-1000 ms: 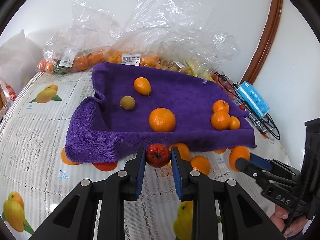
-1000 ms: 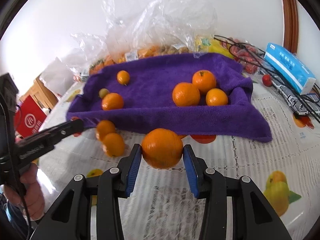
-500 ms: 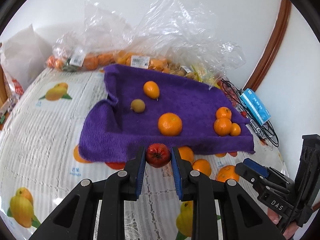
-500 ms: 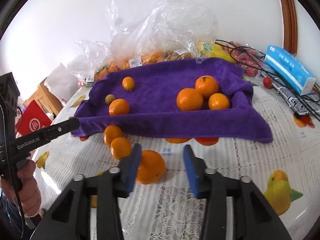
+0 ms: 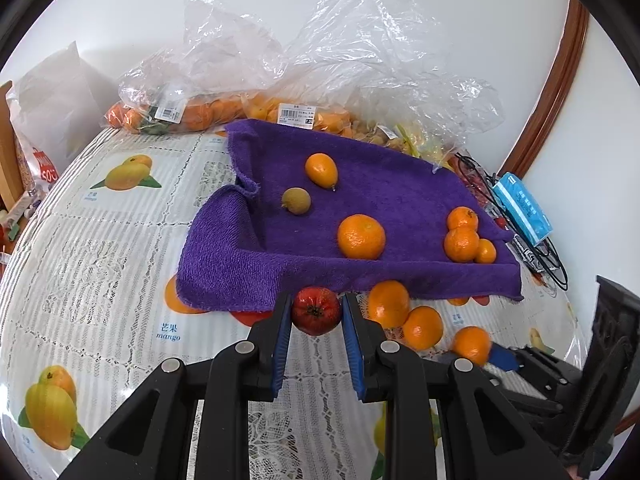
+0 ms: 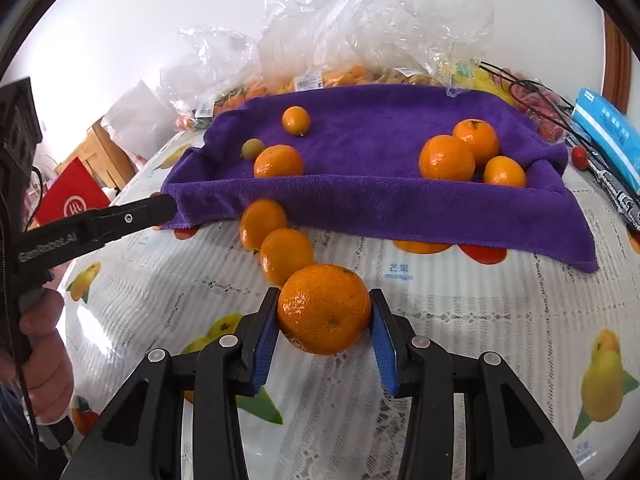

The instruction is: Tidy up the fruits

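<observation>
1. Tomato [image 5: 316,311] is clamped in the fully closed left gripper [image 5: 315,316], before the towel [image 5: 384,196].
2. Orange [image 6: 324,308] sits on the table [image 6: 460,320] between the closing right gripper [image 6: 325,320] jaws.

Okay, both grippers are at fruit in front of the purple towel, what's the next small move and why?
Probably finish closing the right gripper on the large orange tangerine: its jaws are closing, with the fruit between the blue pads on the fruit-print tablecloth. Then lift it toward the trio of tangerines on the purple towel. The left gripper already clamps the small red fruit.
</observation>
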The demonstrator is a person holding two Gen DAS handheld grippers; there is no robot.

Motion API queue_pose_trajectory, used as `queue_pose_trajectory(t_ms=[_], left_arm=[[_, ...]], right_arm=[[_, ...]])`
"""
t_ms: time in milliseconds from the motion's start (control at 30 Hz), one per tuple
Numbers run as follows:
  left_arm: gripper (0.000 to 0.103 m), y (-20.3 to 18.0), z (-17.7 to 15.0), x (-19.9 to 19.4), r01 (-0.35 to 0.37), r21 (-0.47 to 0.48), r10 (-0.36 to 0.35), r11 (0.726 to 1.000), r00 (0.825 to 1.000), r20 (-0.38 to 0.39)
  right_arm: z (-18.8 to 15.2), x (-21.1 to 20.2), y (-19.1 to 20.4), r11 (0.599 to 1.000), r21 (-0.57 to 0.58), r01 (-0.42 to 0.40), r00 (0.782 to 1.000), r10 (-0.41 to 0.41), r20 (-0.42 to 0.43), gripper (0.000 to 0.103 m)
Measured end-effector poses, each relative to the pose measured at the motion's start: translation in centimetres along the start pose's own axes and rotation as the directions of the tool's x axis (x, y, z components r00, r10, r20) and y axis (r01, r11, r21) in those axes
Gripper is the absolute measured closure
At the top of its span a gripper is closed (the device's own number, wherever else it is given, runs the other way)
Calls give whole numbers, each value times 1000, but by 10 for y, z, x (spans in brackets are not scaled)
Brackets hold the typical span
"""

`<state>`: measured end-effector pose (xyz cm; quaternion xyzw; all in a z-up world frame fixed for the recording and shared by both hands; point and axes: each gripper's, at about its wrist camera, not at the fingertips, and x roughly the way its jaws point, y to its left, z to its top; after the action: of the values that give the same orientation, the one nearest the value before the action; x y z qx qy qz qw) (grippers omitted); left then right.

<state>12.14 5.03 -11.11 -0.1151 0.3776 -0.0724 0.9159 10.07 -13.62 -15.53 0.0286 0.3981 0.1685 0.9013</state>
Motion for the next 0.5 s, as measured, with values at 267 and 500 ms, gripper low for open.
queue_pose_trajectory(t_ms=[267,500], left_arm=[[79,-14,20,5,14,15,-14,1000,1000,26],[79,-28,55,9,-21,54,17,998,996,87]], right_arm=[[27,-31,-30,997,48,65,993,-69,96,60],[78,-40,-37,991,62,121,971,-131,198,60]])
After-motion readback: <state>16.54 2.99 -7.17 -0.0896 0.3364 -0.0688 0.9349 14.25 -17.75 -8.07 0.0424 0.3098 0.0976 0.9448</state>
